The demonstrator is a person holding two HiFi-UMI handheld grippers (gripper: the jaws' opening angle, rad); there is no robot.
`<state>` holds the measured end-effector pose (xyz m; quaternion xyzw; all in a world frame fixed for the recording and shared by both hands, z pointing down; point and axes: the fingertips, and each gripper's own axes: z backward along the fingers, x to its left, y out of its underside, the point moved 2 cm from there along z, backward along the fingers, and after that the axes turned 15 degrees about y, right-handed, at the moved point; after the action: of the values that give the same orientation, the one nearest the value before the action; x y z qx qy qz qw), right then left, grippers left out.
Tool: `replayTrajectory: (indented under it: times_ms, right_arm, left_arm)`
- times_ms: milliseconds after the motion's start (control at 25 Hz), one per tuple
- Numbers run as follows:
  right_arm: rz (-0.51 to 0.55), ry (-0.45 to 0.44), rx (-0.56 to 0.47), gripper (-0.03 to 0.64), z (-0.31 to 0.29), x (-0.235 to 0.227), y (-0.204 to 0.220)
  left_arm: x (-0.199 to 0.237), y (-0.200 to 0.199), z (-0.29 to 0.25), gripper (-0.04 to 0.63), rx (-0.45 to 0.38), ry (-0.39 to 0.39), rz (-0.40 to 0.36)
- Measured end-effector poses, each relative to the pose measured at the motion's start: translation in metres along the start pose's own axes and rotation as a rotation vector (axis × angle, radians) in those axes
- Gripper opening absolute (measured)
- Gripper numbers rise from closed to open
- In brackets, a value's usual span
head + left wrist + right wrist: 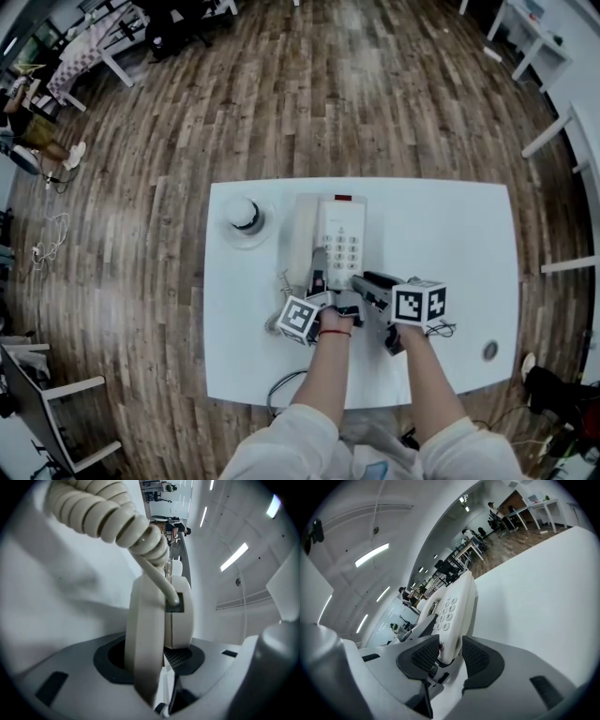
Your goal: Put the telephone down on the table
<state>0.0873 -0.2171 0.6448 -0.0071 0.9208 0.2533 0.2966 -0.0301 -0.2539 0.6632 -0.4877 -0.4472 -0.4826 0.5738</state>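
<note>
Step in hand: the set-down itself. The telephone (339, 239) lay along the middle of the white table (450, 234), keypad up, with the handset (302, 239) along its left side. The head view could not settle whether the base (457, 606) sat flat on the top or hung just clear of it. The right gripper view showed the base canted against the tabletop, so I judged it not quite settled.

The left gripper (157, 656) had its pads closed on the handset's cord end, where the coiled cord (117, 522) plugs in. The right gripper (450, 654) had its pads pressed on the near edge of the base, just below the keypad (446, 613). Both hands were close together at the phone's near end.

A small round white thing (246, 216) stood on the table left of the phone, apart from it — no obstacle.

Next move, as judged: ease the base down until it rests level with the handset seated alongside. Then spread both pairs of jaws and back straight out toward the person — nothing should drag the cord or tip the handset.
</note>
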Motion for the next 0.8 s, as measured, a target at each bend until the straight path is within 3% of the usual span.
replayTrajectory:
  times_ms: [120,680,800]
  right_arm:
    - [-0.019,-0.006,0.028,0.170,-0.0019,0.0016,-0.0015]
    - [-0.047,0.069,0.108,0.129,0.0001,-0.0026,-0.0038]
    - [-0.038,0.088,0.111,0.121,0.0021,-0.0069,-0.0083]
  left_arm:
    - [0.0047,0.0018,0.0015,0.173,-0.005,-0.004,0.025]
    - [0.0003,0.0055,0.0008,0.180,0.032,-0.010,-0.011]
    - [-0.0023,0.0095,-0.0024,0.223,0.062,-0.007,-0.035]
